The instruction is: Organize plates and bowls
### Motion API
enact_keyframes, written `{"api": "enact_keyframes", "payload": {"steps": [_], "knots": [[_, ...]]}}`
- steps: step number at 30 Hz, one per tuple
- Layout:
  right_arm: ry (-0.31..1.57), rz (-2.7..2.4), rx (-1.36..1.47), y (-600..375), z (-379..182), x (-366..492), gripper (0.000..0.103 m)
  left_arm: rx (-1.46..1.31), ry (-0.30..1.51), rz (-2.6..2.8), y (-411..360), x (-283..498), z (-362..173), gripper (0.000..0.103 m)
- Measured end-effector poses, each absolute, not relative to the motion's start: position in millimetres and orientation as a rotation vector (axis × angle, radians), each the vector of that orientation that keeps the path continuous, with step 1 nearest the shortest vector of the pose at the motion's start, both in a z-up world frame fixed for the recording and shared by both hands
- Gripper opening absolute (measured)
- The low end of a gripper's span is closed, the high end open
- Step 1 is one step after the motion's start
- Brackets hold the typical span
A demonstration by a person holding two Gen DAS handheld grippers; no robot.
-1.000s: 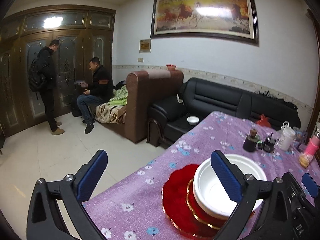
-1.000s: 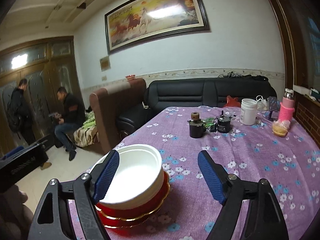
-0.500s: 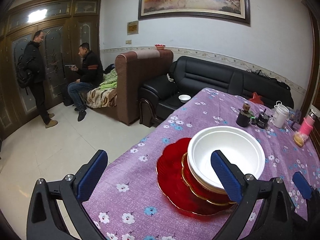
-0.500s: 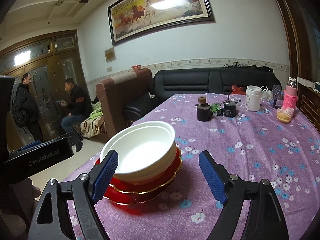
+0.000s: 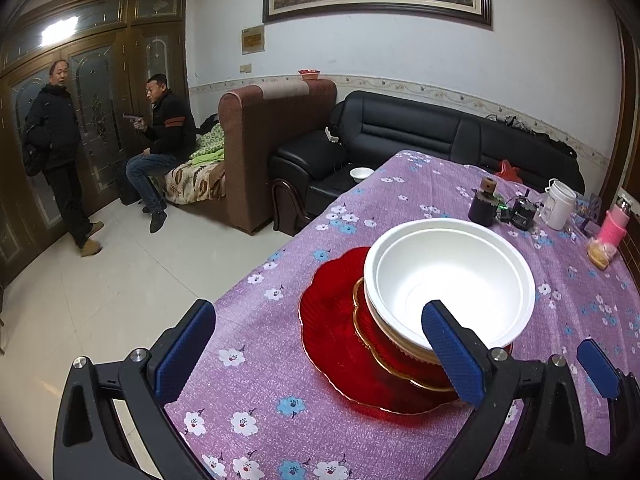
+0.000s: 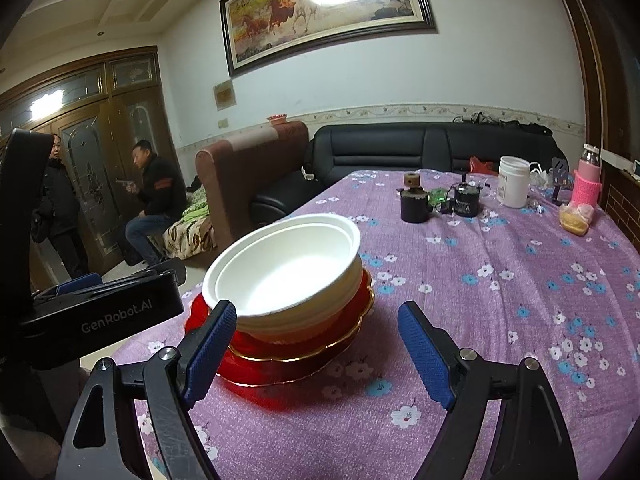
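Two white bowls (image 5: 448, 276), nested one in the other, sit on a small gold-rimmed red dish (image 6: 320, 340), which in turn rests on a wide red plate (image 5: 340, 340); the whole stack stands near the lower middle of both views, on the surface (image 6: 500, 280) covered by a purple flowered cloth. The bowls look thin-walled and light, probably foam or plastic, so they should lift easily but could dent or slip under a hard squeeze; the flared rim seems the best place to pinch, one pad inside and one outside. The red pieces look glassy, stiffer, heavier and breakable, and their scalloped edges lie low against the cloth, which would make them awkward to get under. The left gripper (image 5: 316, 352) has its jaws spread wide and empty, the right-hand pad in front of the bowls' near rim. The right gripper (image 6: 316, 352) is likewise wide open and holds nothing, its left-hand pad just before the bowls' near wall.
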State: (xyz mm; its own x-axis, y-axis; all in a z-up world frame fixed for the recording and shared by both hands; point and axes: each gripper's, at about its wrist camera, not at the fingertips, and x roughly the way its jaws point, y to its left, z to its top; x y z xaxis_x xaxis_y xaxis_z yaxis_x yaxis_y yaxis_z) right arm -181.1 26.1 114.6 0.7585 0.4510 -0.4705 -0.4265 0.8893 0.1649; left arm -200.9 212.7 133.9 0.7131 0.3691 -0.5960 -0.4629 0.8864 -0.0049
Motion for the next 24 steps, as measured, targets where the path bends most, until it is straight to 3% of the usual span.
{"api": "enact_keyframes", "payload": {"steps": [24], "knots": [[0.582,0.471,0.027,30.1,103.9,-176.1,0.087,-0.153,0.647,0.462,212.3,-196.8,123.8,0.103]]}}
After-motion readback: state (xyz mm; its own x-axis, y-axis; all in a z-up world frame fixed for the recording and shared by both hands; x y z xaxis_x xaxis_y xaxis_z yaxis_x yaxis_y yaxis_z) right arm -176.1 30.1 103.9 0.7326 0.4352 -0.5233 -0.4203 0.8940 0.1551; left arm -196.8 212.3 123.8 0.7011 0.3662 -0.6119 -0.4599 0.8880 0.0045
